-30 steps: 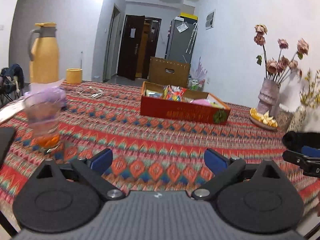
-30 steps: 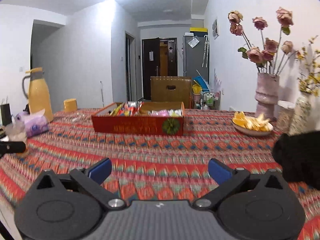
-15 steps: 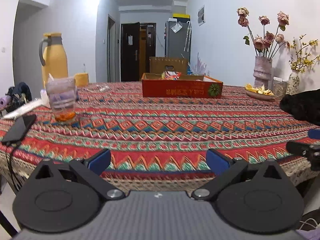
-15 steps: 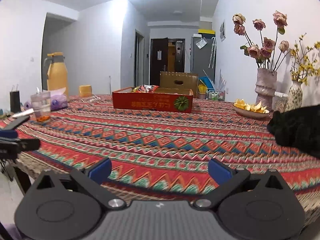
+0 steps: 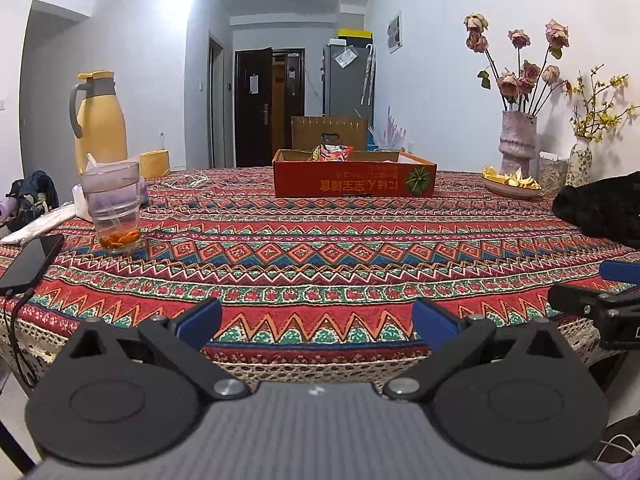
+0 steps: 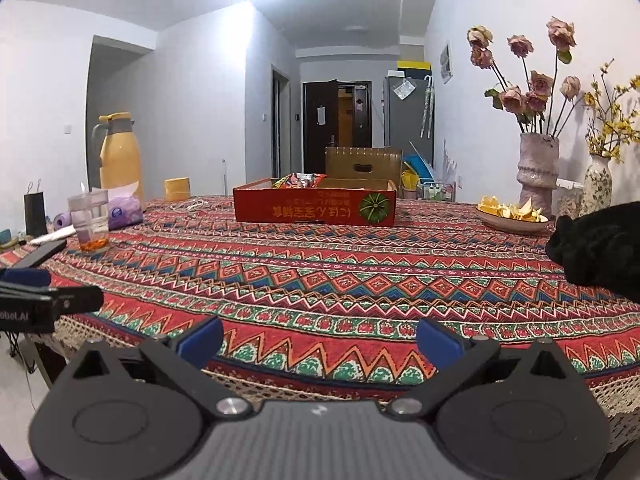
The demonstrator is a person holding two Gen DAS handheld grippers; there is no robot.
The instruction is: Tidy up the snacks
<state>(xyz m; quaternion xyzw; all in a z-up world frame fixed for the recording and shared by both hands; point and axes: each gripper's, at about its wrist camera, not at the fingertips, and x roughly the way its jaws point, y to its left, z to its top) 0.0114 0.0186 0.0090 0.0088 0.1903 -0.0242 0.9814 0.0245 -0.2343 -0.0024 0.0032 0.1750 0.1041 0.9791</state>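
A red cardboard box [image 5: 354, 179] stands at the far middle of the patterned tablecloth [image 5: 320, 256], with colourful snack packets [image 5: 331, 152] sticking up inside it. It also shows in the right wrist view [image 6: 316, 207] with a snack packet [image 6: 300, 181] in it. My left gripper [image 5: 317, 322] is open and empty, low at the table's near edge. My right gripper [image 6: 319, 340] is open and empty, also at the near edge, to the right of the left one.
A glass [image 5: 114, 208], a phone [image 5: 30, 260] on a cable and a yellow jug [image 5: 100, 124] are on the left. A plate of peels [image 5: 512, 182], two flower vases [image 5: 516, 146] and a black cloth [image 5: 600, 210] are on the right.
Both grippers have pulled back from over the table and dropped to the level of its near edge. The box now looks farther away. Both stay open.
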